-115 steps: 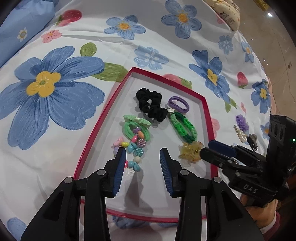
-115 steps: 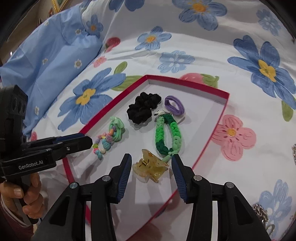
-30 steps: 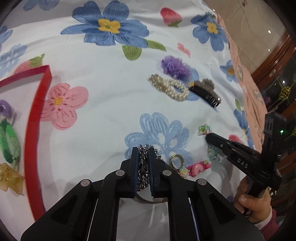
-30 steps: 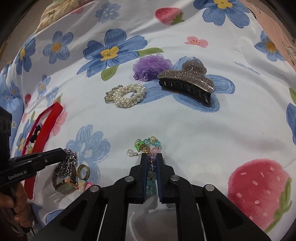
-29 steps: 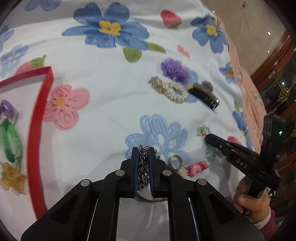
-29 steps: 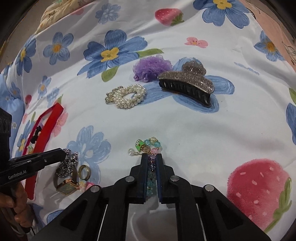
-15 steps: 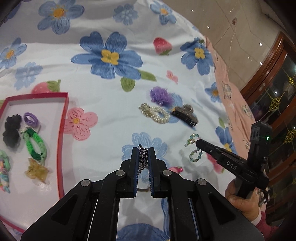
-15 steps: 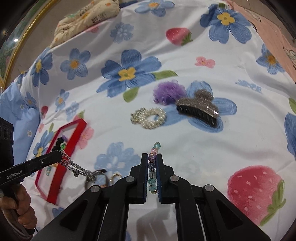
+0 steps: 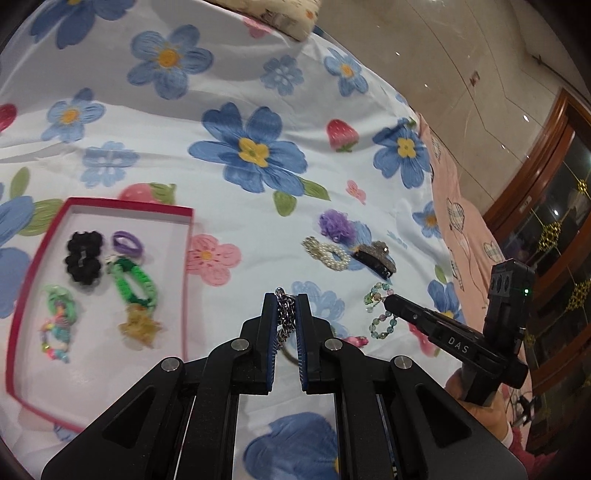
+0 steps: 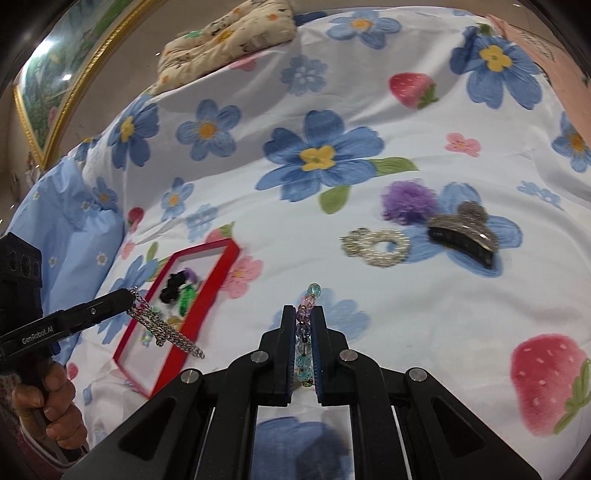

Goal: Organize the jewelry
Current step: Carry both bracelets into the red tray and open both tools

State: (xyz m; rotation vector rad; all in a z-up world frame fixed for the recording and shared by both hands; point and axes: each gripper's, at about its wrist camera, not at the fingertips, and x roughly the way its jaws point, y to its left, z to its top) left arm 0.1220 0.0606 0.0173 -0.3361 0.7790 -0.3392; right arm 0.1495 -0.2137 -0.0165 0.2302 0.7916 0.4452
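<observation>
My left gripper (image 9: pixel 287 301) is shut on a silver chain (image 9: pixel 285 317), which dangles from its tip (image 10: pixel 131 293) as silver chain strands (image 10: pixel 166 330) above the bed. My right gripper (image 10: pixel 304 312) is shut on a pastel beaded bracelet (image 10: pixel 304 332); the bracelet (image 9: pixel 380 312) hangs from that gripper (image 9: pixel 388 300) in the left wrist view. A red-rimmed box (image 9: pixel 188 254) lies to the left, holding a black scrunchie (image 9: pixel 84 256), a purple hair tie (image 9: pixel 127 242), a green braided band (image 9: pixel 135 284), an amber claw clip (image 9: pixel 139 326) and a beaded piece (image 9: pixel 57 325).
On the flowered bedsheet (image 9: pixel 258 206) lie a purple scrunchie (image 9: pixel 336 225), a pearl scrunchie (image 9: pixel 327 253) and a glittery claw clip (image 9: pixel 376 256). A pink item (image 9: pixel 354 341) peeks out beside my left fingers. A pillow (image 10: pixel 225 33) sits at the far edge. A hand (image 10: pixel 55 406) grips the left handle.
Both grippers have lifted off the sheet with their loads, the chain and the bracelet now hanging free. The left view has pulled back, so the whole red box shows.
</observation>
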